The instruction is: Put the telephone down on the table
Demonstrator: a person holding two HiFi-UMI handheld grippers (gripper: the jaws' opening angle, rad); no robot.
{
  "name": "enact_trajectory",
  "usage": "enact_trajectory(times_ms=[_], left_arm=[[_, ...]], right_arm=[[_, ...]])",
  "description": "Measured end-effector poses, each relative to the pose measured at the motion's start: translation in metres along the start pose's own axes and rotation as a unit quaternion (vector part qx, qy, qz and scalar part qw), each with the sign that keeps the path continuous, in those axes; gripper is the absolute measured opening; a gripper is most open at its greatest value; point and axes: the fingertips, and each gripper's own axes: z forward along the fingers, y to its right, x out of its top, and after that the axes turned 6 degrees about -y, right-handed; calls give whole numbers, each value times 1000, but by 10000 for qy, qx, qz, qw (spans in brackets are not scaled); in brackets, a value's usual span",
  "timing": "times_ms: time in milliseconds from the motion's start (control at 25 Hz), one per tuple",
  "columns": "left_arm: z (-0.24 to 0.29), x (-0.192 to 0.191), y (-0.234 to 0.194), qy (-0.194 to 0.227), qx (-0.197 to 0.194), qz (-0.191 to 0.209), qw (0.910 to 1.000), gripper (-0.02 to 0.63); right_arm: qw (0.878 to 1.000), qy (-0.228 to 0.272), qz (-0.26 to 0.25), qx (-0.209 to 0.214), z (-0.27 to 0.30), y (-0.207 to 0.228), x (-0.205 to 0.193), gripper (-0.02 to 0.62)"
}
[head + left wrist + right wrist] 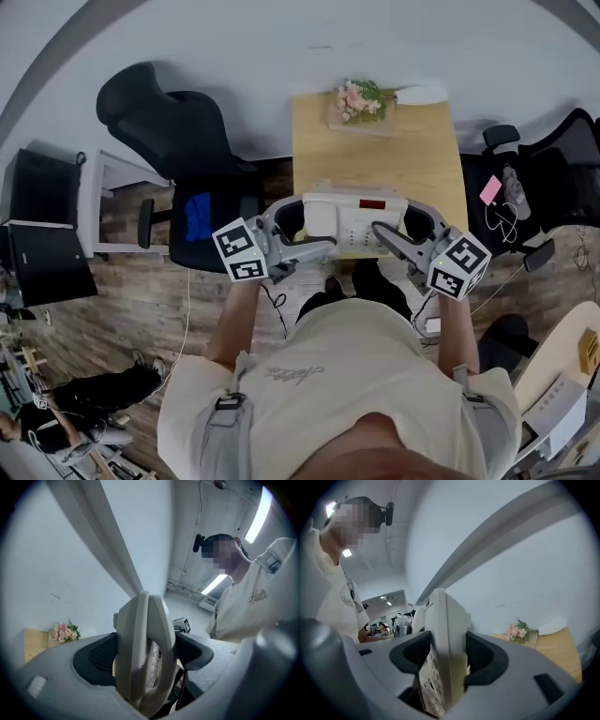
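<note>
A beige desk telephone (352, 220) with a small red display hangs in the air over the near end of the wooden table (375, 159). My left gripper (298, 217) is shut on its left end and my right gripper (405, 225) on its right end. In the left gripper view the telephone (143, 656) stands edge-on, pinched between the black pads (101, 656). The right gripper view shows the telephone (443, 658) edge-on too, keypad facing down-left, clamped between the pads (480, 656).
A pink flower bunch (359, 100) on a small board and a white object (422, 93) lie at the table's far end by the wall. A black office chair (183, 155) stands left of the table, another chair (539, 178) with cables right.
</note>
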Motion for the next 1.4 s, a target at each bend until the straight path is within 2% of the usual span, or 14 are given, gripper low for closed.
enact_trajectory(times_ms=[280, 480, 720, 1000, 1400], left_arm=[[36, 23, -48, -110, 362, -21, 9993, 380], [68, 30, -81, -66, 442, -185, 9988, 380], [101, 23, -114, -137, 449, -411, 9980, 380], [109, 5, -140, -149, 406, -778, 9960, 380], [85, -41, -167, -401, 79, -1431, 9889, 381]], right_arm=[[9994, 94, -4, 342, 9, 64, 25, 233], [9991, 28, 107, 409, 9, 112, 33, 233], [9982, -135, 361, 457, 7, 158, 24, 233], [9960, -382, 692, 407, 18, 183, 5, 233], [9882, -883, 1238, 171, 52, 182, -40, 232]])
